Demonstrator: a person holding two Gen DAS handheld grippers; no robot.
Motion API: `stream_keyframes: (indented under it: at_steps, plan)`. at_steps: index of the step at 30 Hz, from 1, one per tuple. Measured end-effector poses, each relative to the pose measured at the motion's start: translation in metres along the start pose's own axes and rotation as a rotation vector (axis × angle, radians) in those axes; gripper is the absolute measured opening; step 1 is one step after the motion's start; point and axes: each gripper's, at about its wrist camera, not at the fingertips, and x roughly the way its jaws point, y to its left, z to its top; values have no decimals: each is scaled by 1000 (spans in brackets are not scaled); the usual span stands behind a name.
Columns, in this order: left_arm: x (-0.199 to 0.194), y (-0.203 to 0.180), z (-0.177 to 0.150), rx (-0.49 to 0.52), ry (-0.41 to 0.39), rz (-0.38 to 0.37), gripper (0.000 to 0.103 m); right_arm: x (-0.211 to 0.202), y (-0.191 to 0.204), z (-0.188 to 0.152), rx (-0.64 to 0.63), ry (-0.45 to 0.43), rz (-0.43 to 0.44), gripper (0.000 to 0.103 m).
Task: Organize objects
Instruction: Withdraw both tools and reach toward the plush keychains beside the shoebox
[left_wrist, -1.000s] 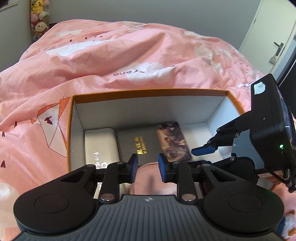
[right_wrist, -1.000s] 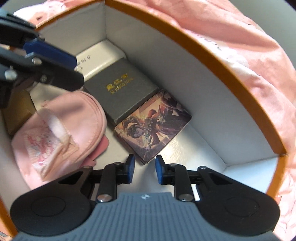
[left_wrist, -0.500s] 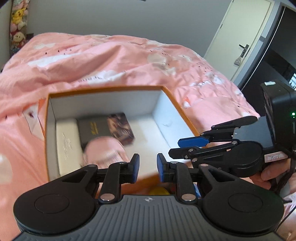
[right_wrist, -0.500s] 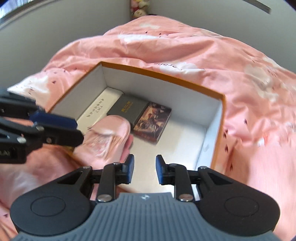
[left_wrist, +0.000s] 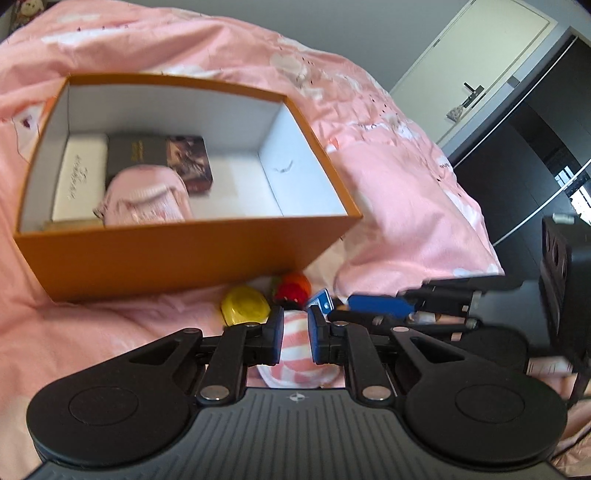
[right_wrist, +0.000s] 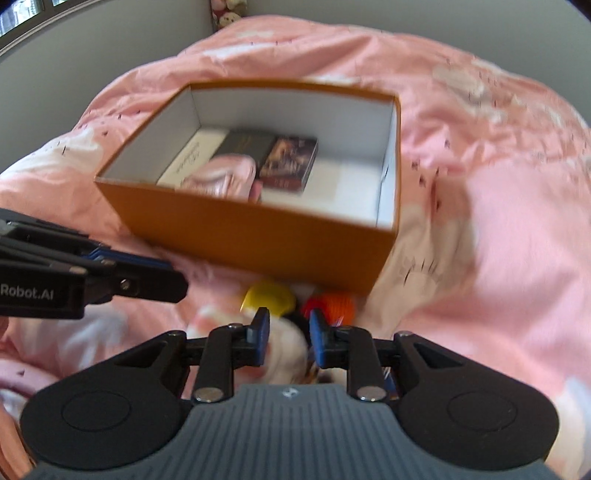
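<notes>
An orange box (left_wrist: 192, 254) sits on a bed under a pink quilt (left_wrist: 399, 184), already holding a white case (left_wrist: 79, 177), a dark case (left_wrist: 135, 153), a picture-printed pack (left_wrist: 190, 162) and a pink pouch (left_wrist: 147, 199) lying partly over them. The right half of the box floor is bare.

Outside the box, against its near wall, wait the loose things: a yellow ball (left_wrist: 245, 310), a red-and-orange toy (left_wrist: 293, 288), a small blue-and-white item (left_wrist: 321, 301) and a pink-and-white striped cloth (left_wrist: 295, 354).

The left gripper (left_wrist: 295, 334) hangs over the striped cloth, its fingers closing; the cloth shows in the narrow gap between them, but whether the pads press on it cannot be told. The right gripper (right_wrist: 289, 339), seen from the side in the left view, has its fingers drawn nearly together with nothing gripped between them, above the same cluster.

The likely next step is lifting one loose thing into the bare half of the box. The risks look plain: both grippers crowd one small heap and could knock each other or roll the ball away down the soft quilt; a pinch on a fold of cloth may slip or drag the quilt along; the box, resting on uneven bedding, could tip if its wall is bumped.
</notes>
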Motion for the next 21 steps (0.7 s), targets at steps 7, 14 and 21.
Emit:
stream_keyframes:
  at_steps: [7,14,21]
  plan:
    - [15,5,-7,-16,86,16,18,12,23,-30,-6,111,134,23]
    - [28,14,-17,-25,178,24,12,7,26,-32,-24,105,90,24]
    - [26,14,-25,13,223,31,12,-11,13,-25,-46,68,25,25]
